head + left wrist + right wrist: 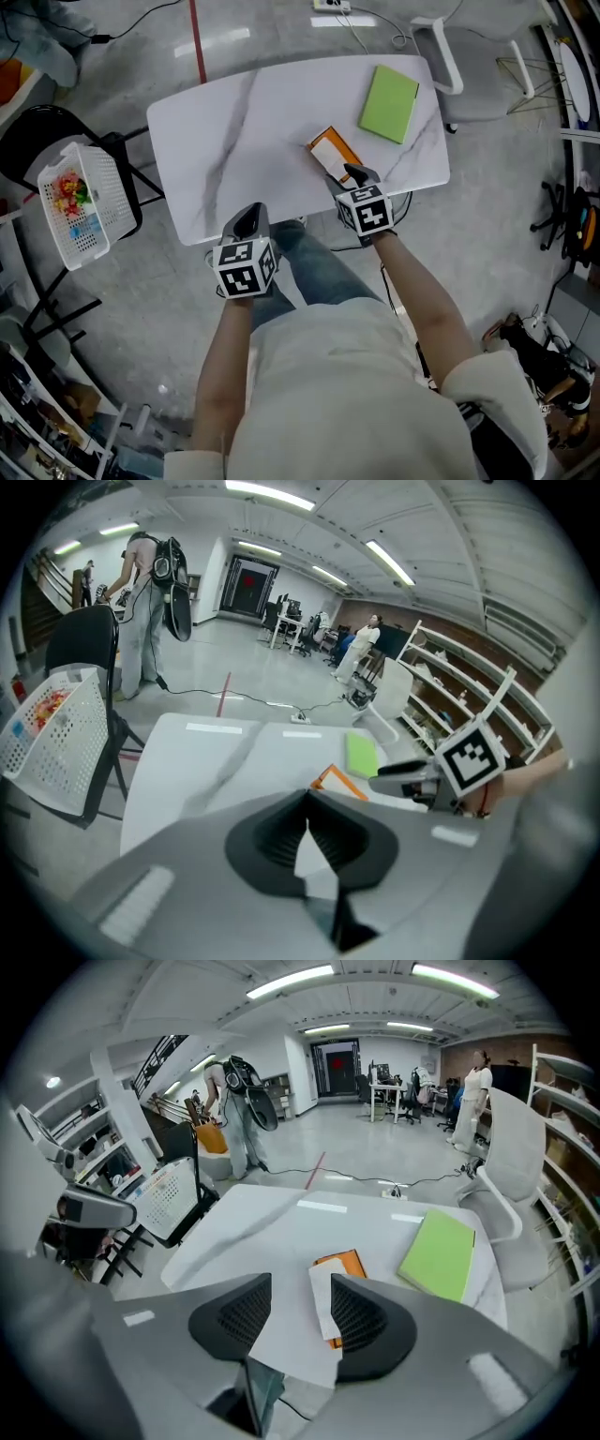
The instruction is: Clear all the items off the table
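Note:
On the white marble table (234, 141) lie an orange-and-white packet (331, 152) and, further right, a green notebook (389, 103). My right gripper (354, 174) hangs over the packet's near end with its jaws apart. In the right gripper view the packet (328, 1288) lies just ahead, close to the right jaw, and no pad touches it; the notebook (439, 1255) is beyond it. My left gripper (248, 221) is at the table's front edge, shut and empty. In its own view the left gripper (307, 795) faces the packet (330, 782) and the notebook (361, 755).
A white perforated basket (80, 202) holding colourful items rests on a black chair left of the table. A white chair (469, 84) stands at the table's far right corner. Cables run along the floor behind. People stand far back in the hall.

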Available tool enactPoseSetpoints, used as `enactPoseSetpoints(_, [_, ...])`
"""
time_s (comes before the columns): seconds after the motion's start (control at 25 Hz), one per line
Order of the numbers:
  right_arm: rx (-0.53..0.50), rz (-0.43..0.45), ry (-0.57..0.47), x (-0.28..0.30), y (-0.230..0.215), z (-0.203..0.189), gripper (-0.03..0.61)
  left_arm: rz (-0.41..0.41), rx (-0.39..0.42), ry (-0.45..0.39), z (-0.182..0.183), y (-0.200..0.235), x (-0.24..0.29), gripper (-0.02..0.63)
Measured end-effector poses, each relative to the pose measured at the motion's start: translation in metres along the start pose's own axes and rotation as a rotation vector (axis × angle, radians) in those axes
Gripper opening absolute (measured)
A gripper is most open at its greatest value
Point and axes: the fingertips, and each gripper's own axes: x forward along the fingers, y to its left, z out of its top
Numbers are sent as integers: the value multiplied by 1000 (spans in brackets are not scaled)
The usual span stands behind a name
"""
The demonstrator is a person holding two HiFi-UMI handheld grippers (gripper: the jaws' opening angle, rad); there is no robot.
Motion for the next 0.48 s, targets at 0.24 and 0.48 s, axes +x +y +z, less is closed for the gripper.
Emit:
enactPoseSetpoints(0.24, [-15,-7,72,36,-23,-17,266,-22,5,25,-1,-14,22,9])
enactPoseSetpoints(0.48, [-57,8,138,68,-35,-31,316,-28,7,49,-6,-22,35,9])
